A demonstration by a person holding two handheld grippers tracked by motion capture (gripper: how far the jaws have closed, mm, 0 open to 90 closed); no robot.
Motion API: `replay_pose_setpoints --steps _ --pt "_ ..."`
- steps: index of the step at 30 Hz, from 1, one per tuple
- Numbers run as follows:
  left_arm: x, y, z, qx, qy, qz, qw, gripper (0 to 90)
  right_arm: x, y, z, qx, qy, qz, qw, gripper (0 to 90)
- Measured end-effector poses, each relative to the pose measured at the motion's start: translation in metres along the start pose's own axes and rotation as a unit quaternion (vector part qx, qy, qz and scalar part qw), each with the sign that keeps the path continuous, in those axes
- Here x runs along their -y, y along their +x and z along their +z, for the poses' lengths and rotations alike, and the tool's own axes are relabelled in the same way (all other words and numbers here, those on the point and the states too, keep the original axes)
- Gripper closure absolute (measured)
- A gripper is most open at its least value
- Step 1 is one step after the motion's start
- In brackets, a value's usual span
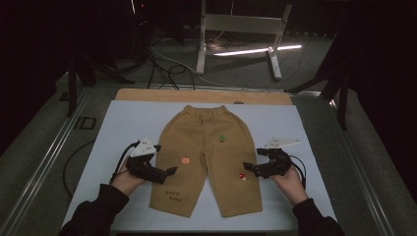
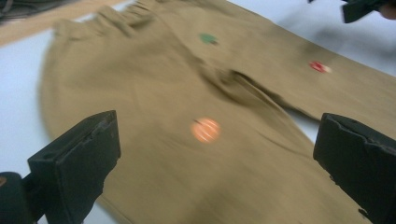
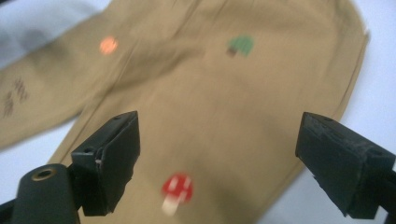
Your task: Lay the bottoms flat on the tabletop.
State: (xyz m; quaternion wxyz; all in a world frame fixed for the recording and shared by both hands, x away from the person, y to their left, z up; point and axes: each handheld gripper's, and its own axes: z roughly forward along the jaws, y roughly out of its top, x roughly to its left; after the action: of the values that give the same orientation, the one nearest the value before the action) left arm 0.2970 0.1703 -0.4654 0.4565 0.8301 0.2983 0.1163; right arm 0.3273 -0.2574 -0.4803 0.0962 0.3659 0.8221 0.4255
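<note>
- The tan trousers (image 1: 204,157) are lying flat in the middle of the pale tabletop (image 1: 123,123), waistband at the far end, both leg hems pointing toward the person at the near edge.
- That is putting the garment's long axis straight along the near-far line, and it is running right between the two hands.
- The left gripper (image 1: 169,171) is hovering at the outer edge of the left trouser leg, jaws spread wide and holding nothing; in the left gripper view the orange patch (image 2: 205,130) is sitting squarely between the two black jaws.
- The right gripper (image 1: 247,167) is mirroring it at the outer edge of the right leg, also gaping wide and empty, with the red mushroom patch (image 3: 177,190) showing between its jaws.
- Each gripper is pointing inward, across the trousers, so the cloth is lying just ahead of each one, toward the centre line.
- Both hands are looking about level with each other, roughly at mid-leg, neither clearly nearer to the fabric than the other.
- My read: each side seam is the closest thing to grab, left hand on the left leg, right hand on the right, which would be suiting a fold or a lift along that long axis.
- The green patch (image 1: 222,138) further up is marking the upper part, well clear of both grippers.
</note>
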Motion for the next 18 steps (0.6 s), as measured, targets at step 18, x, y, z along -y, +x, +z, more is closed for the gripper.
replay_pose_setpoints --steps 18 --pt "0.064 -0.045 -0.053 0.028 -0.001 0.023 0.9993 5.0 0.063 0.045 -0.035 -0.046 0.072 -0.058 0.9947 44.0"
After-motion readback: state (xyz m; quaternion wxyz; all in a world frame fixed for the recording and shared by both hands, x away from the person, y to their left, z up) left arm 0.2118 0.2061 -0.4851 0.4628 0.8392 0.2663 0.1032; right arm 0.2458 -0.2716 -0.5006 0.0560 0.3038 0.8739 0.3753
